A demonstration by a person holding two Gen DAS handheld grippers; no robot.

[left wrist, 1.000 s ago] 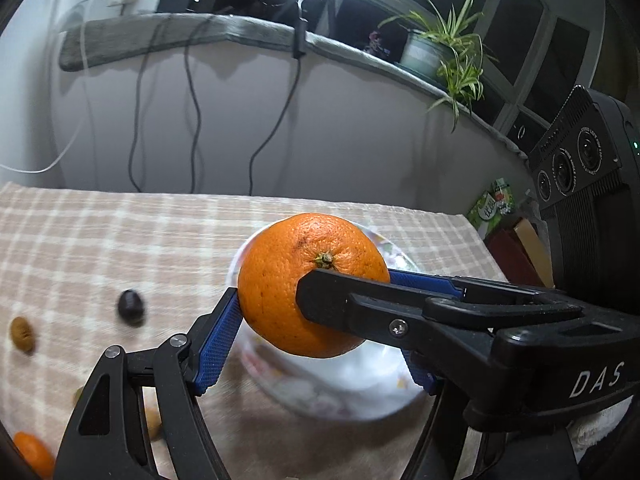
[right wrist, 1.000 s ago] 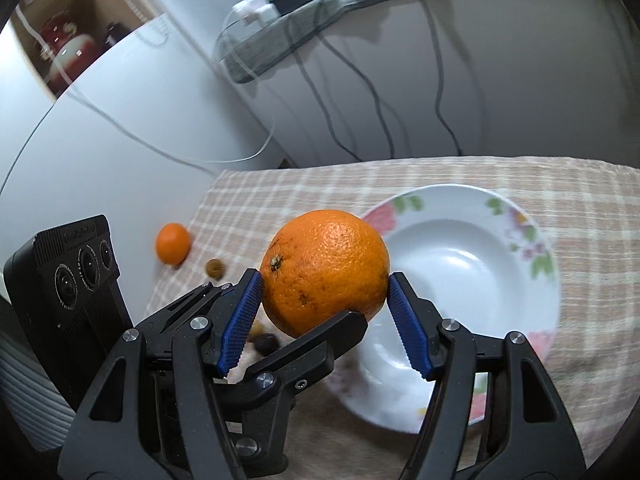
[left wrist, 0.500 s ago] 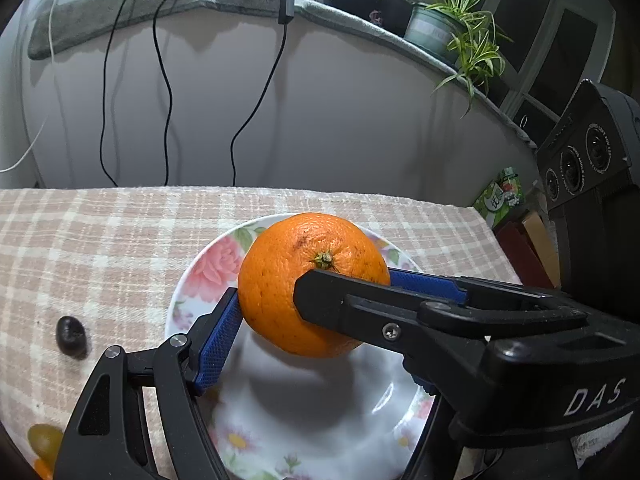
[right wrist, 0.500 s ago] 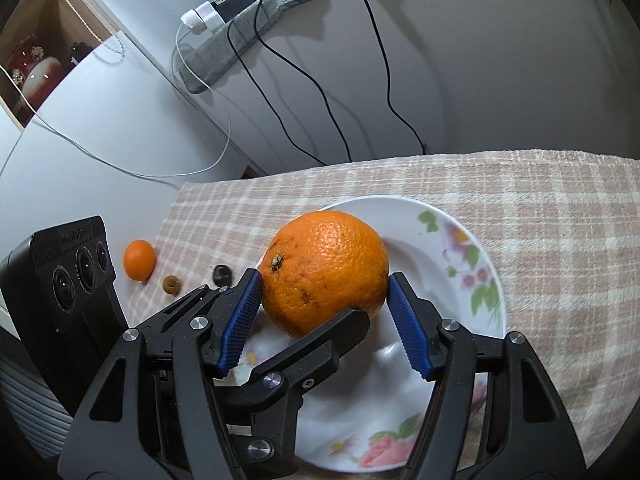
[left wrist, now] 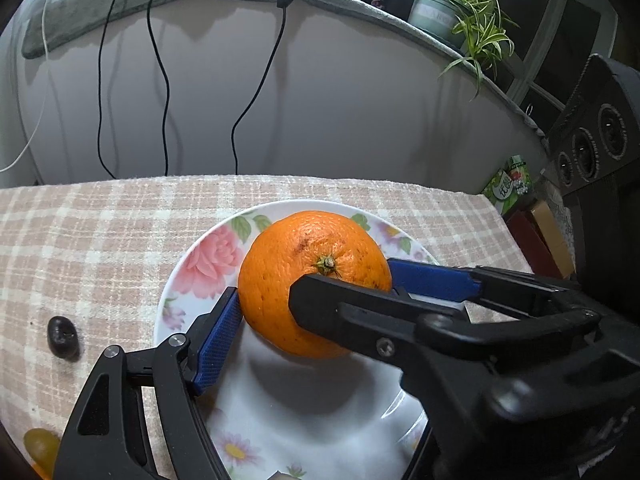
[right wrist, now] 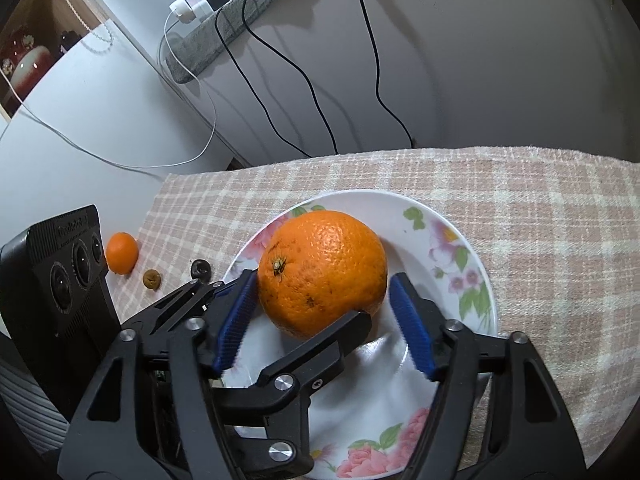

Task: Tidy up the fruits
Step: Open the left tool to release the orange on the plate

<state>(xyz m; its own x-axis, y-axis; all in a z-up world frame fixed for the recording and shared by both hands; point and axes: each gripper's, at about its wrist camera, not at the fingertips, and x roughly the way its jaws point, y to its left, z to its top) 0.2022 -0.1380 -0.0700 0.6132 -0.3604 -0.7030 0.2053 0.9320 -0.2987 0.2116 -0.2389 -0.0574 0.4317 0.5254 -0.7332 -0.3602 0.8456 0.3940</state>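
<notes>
Orange, large, round and pebbly-skinned (right wrist: 322, 274), sits over the white floral plate (right wrist: 460, 240), which has come under both grippers where a moment ago it lay off to one side. Whether the fruit rests on the plate we cannot tell from these views, though its shadow falls close beneath it. Our right gripper (right wrist: 322, 322) is opening its jaws around the fruit: a gap shows at the far blue pad, while the near pad seems close to or against the skin. Our left gripper (left wrist: 316, 300) stands wide on the same orange, its blue pads against both sides, so we judge it still carries the grip. That reads to us as the release beginning, with the first fruit about delivered.

Beyond the left gripper's outer finger, on the beige checked cloth (right wrist: 540, 200), wait a small dark fruit (left wrist: 63, 332) and, further out past it, a brown wrinkled fruit (right wrist: 152, 279) and a small orange mandarin (right wrist: 122, 252). We take these as the next pickups.
</notes>
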